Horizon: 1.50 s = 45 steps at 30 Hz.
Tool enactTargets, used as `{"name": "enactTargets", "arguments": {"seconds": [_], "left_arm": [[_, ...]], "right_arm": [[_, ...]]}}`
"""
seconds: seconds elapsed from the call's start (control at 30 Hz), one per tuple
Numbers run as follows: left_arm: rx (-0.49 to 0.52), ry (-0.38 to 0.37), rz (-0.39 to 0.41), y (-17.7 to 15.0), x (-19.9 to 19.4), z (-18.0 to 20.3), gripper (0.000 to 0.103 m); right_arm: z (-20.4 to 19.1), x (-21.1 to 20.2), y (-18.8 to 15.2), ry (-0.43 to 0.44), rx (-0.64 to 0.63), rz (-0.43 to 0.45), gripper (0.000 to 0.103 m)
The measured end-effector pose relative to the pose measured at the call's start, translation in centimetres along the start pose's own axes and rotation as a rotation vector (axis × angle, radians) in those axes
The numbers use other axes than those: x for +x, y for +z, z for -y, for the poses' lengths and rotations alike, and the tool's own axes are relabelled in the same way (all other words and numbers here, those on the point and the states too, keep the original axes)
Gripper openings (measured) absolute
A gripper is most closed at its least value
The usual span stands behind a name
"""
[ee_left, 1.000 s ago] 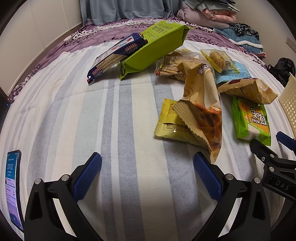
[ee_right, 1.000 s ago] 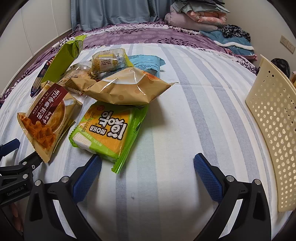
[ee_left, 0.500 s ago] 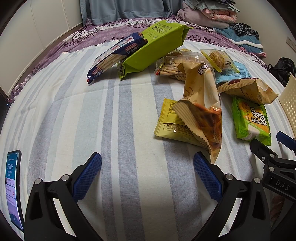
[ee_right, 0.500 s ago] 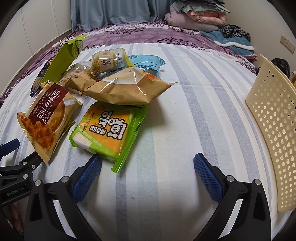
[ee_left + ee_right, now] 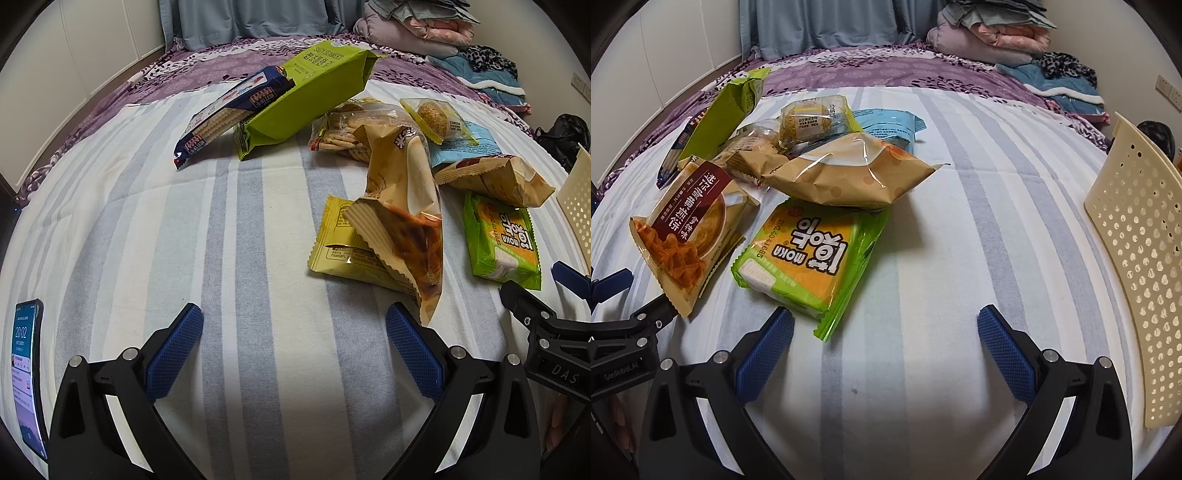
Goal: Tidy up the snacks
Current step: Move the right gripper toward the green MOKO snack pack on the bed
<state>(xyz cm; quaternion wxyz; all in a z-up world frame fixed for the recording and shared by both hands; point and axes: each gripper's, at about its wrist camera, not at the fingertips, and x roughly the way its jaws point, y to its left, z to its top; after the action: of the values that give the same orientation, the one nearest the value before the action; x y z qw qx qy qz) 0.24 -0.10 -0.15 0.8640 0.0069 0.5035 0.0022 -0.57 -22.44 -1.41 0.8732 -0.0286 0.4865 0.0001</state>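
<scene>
I have both tools low over the striped bed sheet [image 5: 960,206], neither carrying anything. The left tool [image 5: 294,341] has its blue pads spread wide over bare sheet, and the right tool [image 5: 885,341] is just as wide apart, its left pad just beside the green-and-orange wafer pack [image 5: 809,258]. I judge that pack the easiest first pick: it lies flat and nearest.

Beyond it the tan crinkle-edged bag [image 5: 849,173] overlaps its far end, so lifting could drag both. Further back the snacks lie in a loose heap, the lime seaweed bag [image 5: 306,99] propped on the navy cracker sleeve [image 5: 232,110].

Only my right view shows the cream perforated basket [image 5: 1137,251] broadly, standing right; only my left view shows the yellow packet [image 5: 343,243] under the brown pastry bag [image 5: 402,221] and a lit phone [image 5: 26,373].
</scene>
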Motion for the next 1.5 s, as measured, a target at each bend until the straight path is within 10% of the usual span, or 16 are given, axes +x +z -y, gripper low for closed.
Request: {"name": "enactTargets", "arguments": {"seconds": [1.5], "left_arm": [[0.007, -0.024, 0.0, -1.8, -2.1, 0.5, 0.101]], "right_arm": [[1.8, -1.1, -0.8, 0.13, -0.058, 0.023, 0.098]]}}
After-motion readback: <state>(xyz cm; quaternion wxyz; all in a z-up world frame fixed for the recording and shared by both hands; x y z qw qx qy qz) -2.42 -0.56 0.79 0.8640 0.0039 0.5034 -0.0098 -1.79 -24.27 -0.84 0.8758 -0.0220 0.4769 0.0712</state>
